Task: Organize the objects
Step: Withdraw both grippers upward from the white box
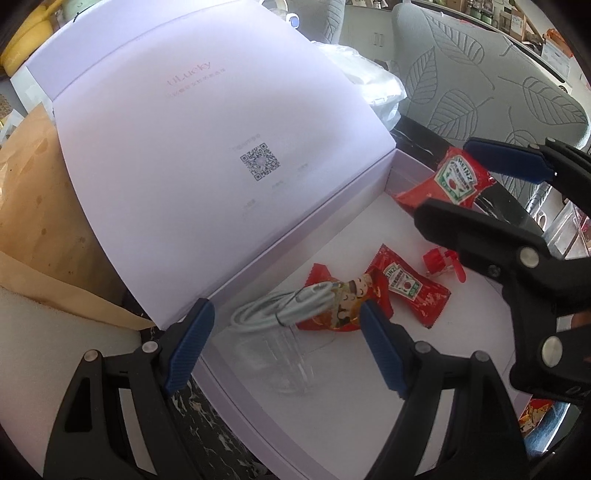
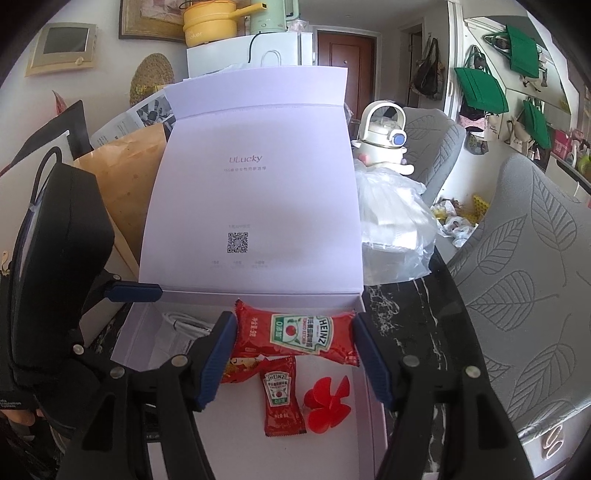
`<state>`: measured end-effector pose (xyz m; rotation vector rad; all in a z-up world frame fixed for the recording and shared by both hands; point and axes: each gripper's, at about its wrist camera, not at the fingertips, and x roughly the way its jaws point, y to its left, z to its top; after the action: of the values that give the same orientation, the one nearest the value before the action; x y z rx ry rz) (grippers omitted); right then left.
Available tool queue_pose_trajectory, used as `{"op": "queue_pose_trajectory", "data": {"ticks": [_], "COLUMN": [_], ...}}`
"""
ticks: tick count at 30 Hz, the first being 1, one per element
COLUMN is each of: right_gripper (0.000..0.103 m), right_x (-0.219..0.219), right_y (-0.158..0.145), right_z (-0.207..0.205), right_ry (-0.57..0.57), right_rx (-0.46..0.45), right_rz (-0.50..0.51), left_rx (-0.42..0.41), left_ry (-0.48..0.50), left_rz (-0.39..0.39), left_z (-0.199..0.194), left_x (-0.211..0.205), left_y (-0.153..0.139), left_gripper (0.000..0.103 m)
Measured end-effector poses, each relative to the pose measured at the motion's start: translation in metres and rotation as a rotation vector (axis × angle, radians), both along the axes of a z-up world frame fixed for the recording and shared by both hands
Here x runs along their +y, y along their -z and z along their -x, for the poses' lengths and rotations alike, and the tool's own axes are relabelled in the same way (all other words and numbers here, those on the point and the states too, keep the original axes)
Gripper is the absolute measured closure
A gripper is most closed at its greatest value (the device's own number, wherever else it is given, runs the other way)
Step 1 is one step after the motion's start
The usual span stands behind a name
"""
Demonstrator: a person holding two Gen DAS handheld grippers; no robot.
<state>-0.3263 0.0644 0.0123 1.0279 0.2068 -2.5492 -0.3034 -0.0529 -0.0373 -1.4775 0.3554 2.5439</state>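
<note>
Right wrist view: right tongs (image 2: pixel 295 350) angled downward, clamping ketchup packet (image 2: pixel 295 332) endwise; left tongs (image 1: pixel 284 343) released.

Beyond the fingers, daylight fills a cluttered room with pale walls. A grey chair (image 2: pixel 524 266) embroidered with leaf outlines stands right of the fingers, beside the dark marbled table (image 2: pixel 402 314). Straight ahead, past the fingers, a brown door (image 2: pixel 345 62) sits behind a white fridge (image 2: pixel 258 51) topped with a yellow pot (image 2: pixel 210 22) and a pale green kettle (image 2: pixel 273 14). Up on the right wall hang green bags (image 2: pixel 480 88) — on the left, a framed picture (image 2: pixel 61 46) and a woven hat (image 2: pixel 151 77).
</note>
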Motion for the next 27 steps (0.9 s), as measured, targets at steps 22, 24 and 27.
{"op": "queue_pose_trajectory", "data": {"ticks": [22,24,27], "right_gripper": [0.027,0.027,0.027], "right_x": [0.018,0.020,0.024], "right_y": [-0.054,-0.061,-0.071], "right_z": [-0.038,-0.045,-0.058], "right_ry": [0.034,0.033,0.034], "right_rx": [0.113,0.121,0.145], "right_rz": [-0.017,-0.013,-0.006], "left_rx": [0.107,0.126,0.155], "left_ry": [-0.104,-0.110,-0.122], "left_rz": [-0.016,-0.013,-0.020], "left_z": [-0.036,-0.042,-0.053], "left_x": [-0.015,-0.014,-0.012], "left_y": [-0.067,-0.076,-0.086], "left_gripper": [0.022,0.022,0.022]}}
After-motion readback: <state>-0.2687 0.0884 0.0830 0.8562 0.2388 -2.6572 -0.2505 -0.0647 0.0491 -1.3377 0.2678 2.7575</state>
